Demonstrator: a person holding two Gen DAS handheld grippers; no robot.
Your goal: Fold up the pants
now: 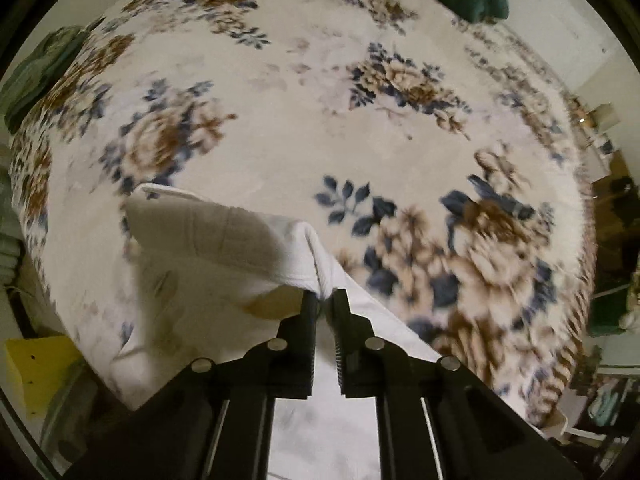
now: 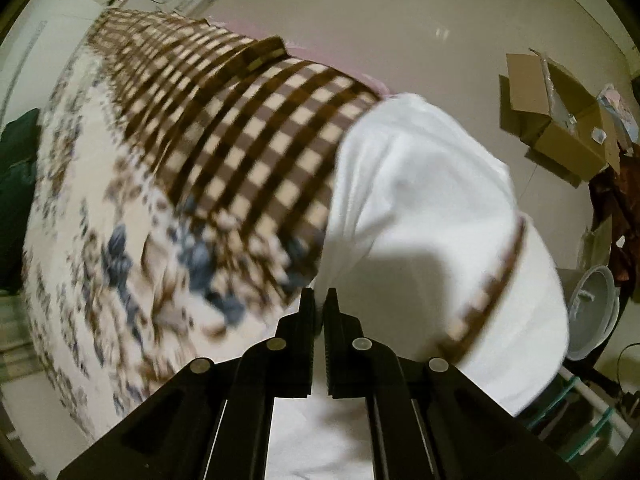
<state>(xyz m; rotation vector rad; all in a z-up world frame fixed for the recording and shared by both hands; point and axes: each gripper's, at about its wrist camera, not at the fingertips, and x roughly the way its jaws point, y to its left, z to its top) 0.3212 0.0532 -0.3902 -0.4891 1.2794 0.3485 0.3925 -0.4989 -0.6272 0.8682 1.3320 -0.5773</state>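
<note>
- Left wrist view: left gripper clamped a bunched edge of the white pants above the floral blanket.
- Right gripper pinched the white cloth too, beside a checked blanket.

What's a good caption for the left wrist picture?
Left gripper lifting white pants off the flowery blanket.

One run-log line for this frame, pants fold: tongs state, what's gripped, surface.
left tongs: shut on white pants | right tongs: shut on white pants | surface: floral blanket | fold: not yet done
</note>
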